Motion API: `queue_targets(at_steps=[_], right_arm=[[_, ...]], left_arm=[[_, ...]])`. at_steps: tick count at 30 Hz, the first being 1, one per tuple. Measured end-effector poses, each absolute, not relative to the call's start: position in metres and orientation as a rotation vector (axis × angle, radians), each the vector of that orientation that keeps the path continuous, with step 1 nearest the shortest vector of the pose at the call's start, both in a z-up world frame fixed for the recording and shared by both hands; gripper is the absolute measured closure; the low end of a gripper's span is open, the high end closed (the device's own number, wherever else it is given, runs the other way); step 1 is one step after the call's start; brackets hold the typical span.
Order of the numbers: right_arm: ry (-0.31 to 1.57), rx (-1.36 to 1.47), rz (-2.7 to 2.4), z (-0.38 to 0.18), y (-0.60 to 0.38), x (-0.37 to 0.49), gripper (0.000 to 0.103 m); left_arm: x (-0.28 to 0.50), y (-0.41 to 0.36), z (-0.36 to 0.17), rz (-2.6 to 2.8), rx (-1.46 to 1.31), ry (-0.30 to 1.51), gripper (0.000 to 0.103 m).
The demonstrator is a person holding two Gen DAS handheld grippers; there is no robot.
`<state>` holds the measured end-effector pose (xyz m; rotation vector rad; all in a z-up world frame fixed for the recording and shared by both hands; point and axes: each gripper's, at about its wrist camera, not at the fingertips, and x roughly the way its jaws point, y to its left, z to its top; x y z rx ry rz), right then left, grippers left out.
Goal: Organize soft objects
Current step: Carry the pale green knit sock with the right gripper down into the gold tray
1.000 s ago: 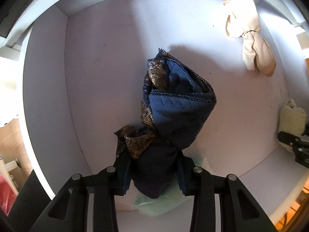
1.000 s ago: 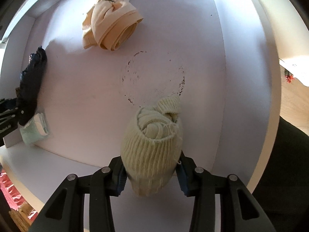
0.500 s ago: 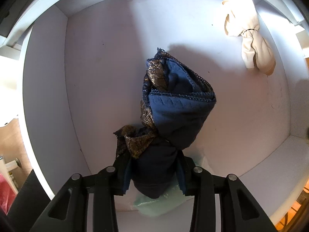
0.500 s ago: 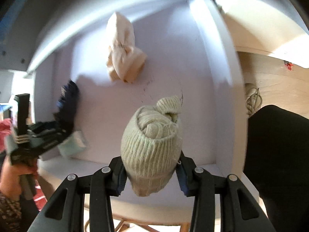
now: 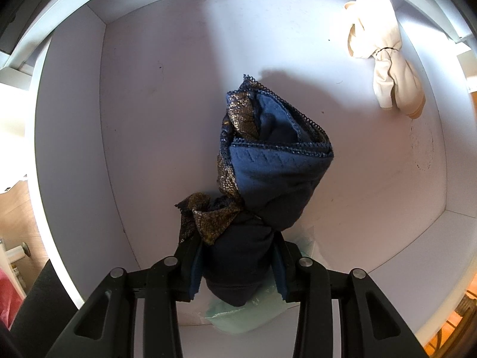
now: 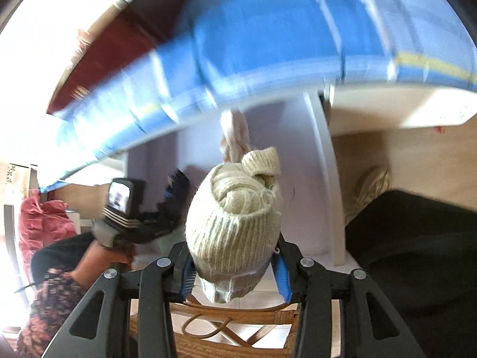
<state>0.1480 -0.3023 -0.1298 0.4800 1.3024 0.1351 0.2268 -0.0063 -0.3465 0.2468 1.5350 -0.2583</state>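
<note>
Left tool (image 5: 238, 265) clamped on navy bundle (image 5: 268, 161) inside white shelf (image 5: 149, 119); right tool (image 6: 234, 265) clamped on cream knit roll (image 6: 235, 217). Neither placed; beige bundle (image 5: 384, 68) rests ahead-right.

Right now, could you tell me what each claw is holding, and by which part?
The left claw grips the dark blue fabric bundle by its near end; the right claw grips the cream knitted roll by its near end.

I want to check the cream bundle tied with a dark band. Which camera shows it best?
The left wrist view: the cream fabric bundle tied with a dark band lies in full, sharp sight on the white shelf floor, its band visible. In the right wrist view only a blurred sliver shows, behind the pale green knitted roll in the right gripper.
</note>
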Motion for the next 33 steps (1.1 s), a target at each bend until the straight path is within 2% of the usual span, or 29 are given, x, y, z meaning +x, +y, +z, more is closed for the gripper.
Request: queue_targets(at_steps=[9, 17, 26, 33], right_arm=[[1.12, 0.428, 0.179, -0.019, -0.314, 0.174, 0.06], [1.056, 0.318, 0.188, 0.035, -0.296, 0.218, 0.06], [1.123, 0.115, 0.19, 0.036, -0.253, 0.276, 0.06], [1.228, 0.009, 0.142, 0.008, -0.235, 0.315, 0.06]], left_arm=[[0.227, -0.006, -0.349, -0.262, 0.233, 1.539, 0.064], [0.228, -0.006, -0.35, -0.266, 0.231, 1.537, 0.064], [0.227, -0.004, -0.35, -0.282, 0.222, 1.543, 0.065], [0.229, -0.002, -0.353, -0.29, 0.215, 1.547, 0.065]])
